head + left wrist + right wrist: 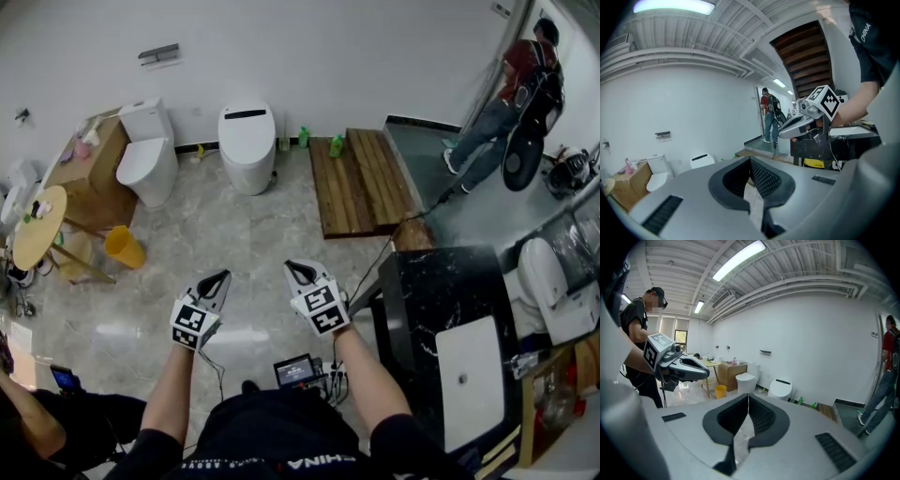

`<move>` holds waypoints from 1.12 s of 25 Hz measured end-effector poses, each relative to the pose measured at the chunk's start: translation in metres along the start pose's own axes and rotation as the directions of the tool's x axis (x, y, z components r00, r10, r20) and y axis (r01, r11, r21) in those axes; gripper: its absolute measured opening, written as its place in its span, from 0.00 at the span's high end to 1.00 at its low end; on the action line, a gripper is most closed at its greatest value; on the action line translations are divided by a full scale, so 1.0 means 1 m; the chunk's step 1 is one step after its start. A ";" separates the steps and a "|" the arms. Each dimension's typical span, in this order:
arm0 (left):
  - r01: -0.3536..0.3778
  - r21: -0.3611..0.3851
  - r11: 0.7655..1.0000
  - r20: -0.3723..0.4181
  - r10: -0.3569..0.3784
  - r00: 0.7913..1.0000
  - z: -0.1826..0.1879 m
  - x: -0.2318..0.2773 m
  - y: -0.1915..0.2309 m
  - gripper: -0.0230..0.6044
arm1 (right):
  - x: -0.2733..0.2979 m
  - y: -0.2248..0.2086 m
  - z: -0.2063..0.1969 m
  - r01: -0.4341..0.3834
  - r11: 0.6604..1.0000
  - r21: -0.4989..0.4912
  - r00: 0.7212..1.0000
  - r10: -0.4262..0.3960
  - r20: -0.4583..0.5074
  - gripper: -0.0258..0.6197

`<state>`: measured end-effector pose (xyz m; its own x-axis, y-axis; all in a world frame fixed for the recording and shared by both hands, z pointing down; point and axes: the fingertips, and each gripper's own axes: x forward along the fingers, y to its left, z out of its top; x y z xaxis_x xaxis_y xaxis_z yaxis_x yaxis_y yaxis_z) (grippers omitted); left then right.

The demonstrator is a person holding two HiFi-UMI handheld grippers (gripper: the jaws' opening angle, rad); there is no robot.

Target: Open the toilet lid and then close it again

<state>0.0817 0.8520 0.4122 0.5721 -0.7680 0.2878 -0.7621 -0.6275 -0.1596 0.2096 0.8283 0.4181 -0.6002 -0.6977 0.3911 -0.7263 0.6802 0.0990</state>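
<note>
Pale marble-patterned floor (pixel 272 225) stretches from the person to the white far wall, where two toilets stand side by side: a smart toilet (pixel 250 173) and, to its left, a tank toilet (pixel 147 169). Each has its lid down as far as the head view shows (which of the two is meant cannot be told). Both stand well apart from the grippers. The left gripper (pixel 222 276) and the right gripper (pixel 291 267) are held out in front of the body, each with its jaws pressed together and nothing between them. The task looks not yet begun, so the step in hand is the approach. It would go best if the person walked right up, slipped the closed jaw tips under the lid's front lip, lifted along the hinge's arc, then lowered it slowly. A yellow bin (pixel 123 247) stands near the round table (pixel 37 228); its contents cannot be made out.
</note>
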 end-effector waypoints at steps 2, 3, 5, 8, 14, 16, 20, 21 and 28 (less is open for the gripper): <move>-0.005 -0.001 1.000 -0.002 0.005 1.000 0.001 0.003 -0.001 0.95 | -0.001 -0.004 -0.002 -0.001 1.000 0.004 1.000 0.001 0.001 0.94; -0.009 -0.001 1.000 -0.002 0.009 1.000 0.001 0.005 -0.001 0.95 | -0.002 -0.006 -0.004 -0.002 1.000 0.005 1.000 0.002 0.001 0.94; -0.016 -0.004 1.000 -0.002 0.016 1.000 0.003 0.011 -0.002 0.95 | -0.002 -0.012 -0.009 -0.006 1.000 0.004 1.000 0.006 -0.001 0.94; -0.026 -0.009 1.000 -0.004 0.026 1.000 0.004 0.021 -0.003 0.95 | -0.003 -0.028 -0.020 -0.009 1.000 0.008 1.000 0.009 -0.007 0.94; -0.078 -0.045 0.996 -0.009 0.078 0.997 0.006 0.037 0.010 0.95 | 0.006 -0.061 -0.033 -0.028 0.999 0.034 0.999 0.028 -0.017 0.94; -0.086 -0.050 0.995 -0.020 0.085 0.996 0.002 0.044 0.014 0.95 | 0.013 -0.068 -0.038 -0.034 0.998 0.043 0.999 0.035 -0.025 0.94; -0.089 -0.060 0.994 -0.031 0.087 0.996 -0.002 0.066 0.031 0.95 | 0.032 -0.085 -0.042 -0.041 0.998 0.058 0.998 0.043 -0.040 0.94; -0.087 -0.063 0.994 -0.029 0.085 0.996 -0.002 0.073 0.039 0.95 | 0.039 -0.091 -0.040 -0.038 0.998 0.059 0.998 0.040 -0.043 0.94; -0.035 -0.073 0.997 -0.017 0.034 0.999 -0.011 0.137 0.111 0.95 | 0.117 -0.136 -0.031 0.003 0.996 0.084 0.996 0.004 -0.092 0.94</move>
<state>0.0718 0.6787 0.4445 0.5407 -0.7865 0.2984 -0.8017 -0.5893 -0.1004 0.2487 0.6618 0.4789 -0.5700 -0.6710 0.4743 -0.7538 0.6567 0.0232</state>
